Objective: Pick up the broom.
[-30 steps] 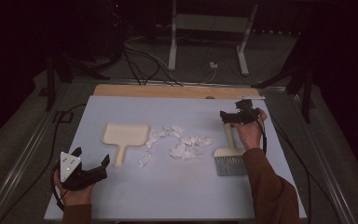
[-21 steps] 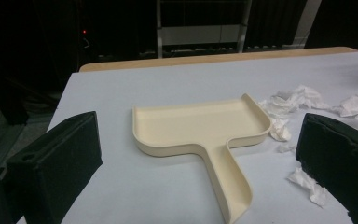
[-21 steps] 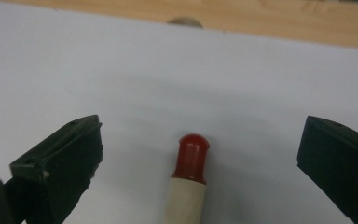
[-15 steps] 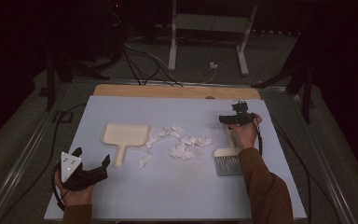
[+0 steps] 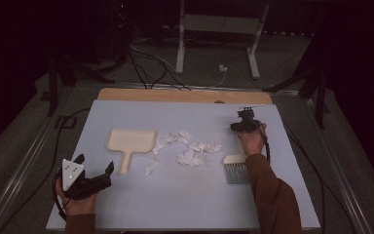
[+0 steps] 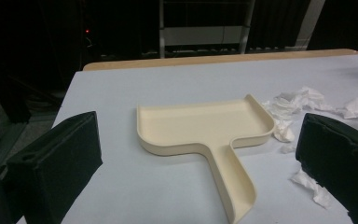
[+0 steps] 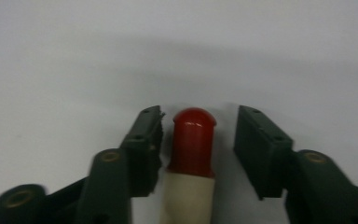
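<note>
A cream brush [image 5: 235, 168] with grey bristles lies on the pale blue table [image 5: 175, 204] at the right. Its handle, cream with a red cap [image 7: 193, 137], runs up between the jaws of my right gripper [image 5: 246, 125]. The jaws have just been closing, and a narrow gap still shows on each side of the cap, wider on the right. A cream dustpan [image 5: 131, 141] lies at the left, handle toward me. My left gripper [image 5: 96, 163] rests open near the front left, facing the dustpan [image 6: 205, 123]. Several crumpled white paper scraps [image 5: 190, 148] lie between pan and brush.
A wooden strip [image 5: 185, 95] borders the table's far edge. Beyond it on the dark floor are cables and a white metal stand [image 5: 219, 29]. More scraps [image 6: 307, 100] lie to the right of the dustpan in the left gripper view.
My right gripper has sunk onto the end of the brush handle and its jaws have narrowed around it. The left gripper has stayed where it was.
</note>
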The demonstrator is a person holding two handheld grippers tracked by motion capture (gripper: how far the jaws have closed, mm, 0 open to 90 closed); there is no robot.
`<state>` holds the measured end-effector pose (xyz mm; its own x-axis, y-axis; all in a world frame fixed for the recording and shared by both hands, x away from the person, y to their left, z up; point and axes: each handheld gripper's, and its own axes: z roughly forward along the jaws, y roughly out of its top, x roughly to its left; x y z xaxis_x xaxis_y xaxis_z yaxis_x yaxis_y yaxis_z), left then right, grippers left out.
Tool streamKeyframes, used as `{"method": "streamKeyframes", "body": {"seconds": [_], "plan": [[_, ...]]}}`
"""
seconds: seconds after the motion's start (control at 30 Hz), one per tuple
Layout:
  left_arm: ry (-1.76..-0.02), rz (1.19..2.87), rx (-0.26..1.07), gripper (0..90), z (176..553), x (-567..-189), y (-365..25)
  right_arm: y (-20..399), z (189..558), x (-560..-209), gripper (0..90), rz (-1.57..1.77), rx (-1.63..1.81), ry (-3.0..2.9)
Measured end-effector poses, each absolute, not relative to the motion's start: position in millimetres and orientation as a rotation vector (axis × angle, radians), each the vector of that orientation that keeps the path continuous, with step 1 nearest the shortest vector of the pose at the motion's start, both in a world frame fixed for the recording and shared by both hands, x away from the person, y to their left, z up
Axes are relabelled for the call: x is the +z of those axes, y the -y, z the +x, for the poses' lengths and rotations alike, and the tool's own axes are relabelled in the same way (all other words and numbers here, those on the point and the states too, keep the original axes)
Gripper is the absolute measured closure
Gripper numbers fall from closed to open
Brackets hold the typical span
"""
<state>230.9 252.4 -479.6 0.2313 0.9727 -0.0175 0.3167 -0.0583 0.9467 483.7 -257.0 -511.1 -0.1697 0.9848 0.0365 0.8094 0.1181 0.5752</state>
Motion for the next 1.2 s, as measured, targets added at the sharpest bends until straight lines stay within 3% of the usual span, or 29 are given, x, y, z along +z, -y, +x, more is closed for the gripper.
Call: {"method": "streamKeyframes", "body": {"seconds": [0.1,0.13,0.33,1.2], "plan": [[-1.253,1.561,0.875,0.9,231,-480,-253,255,483,-509,59.7,1.749,0.639,-2.052],[-1.253,1.561,0.874,0.9,231,-480,-252,255,482,-509,66.1,1.744,0.629,-2.054],[-1.25,1.565,0.875,0.9,231,-480,-251,252,482,-507,70.2,1.777,0.645,-2.031],[-1.186,1.637,0.842,0.9,232,-473,-216,248,435,-439,70.8,1.574,0.906,-1.975]]}}
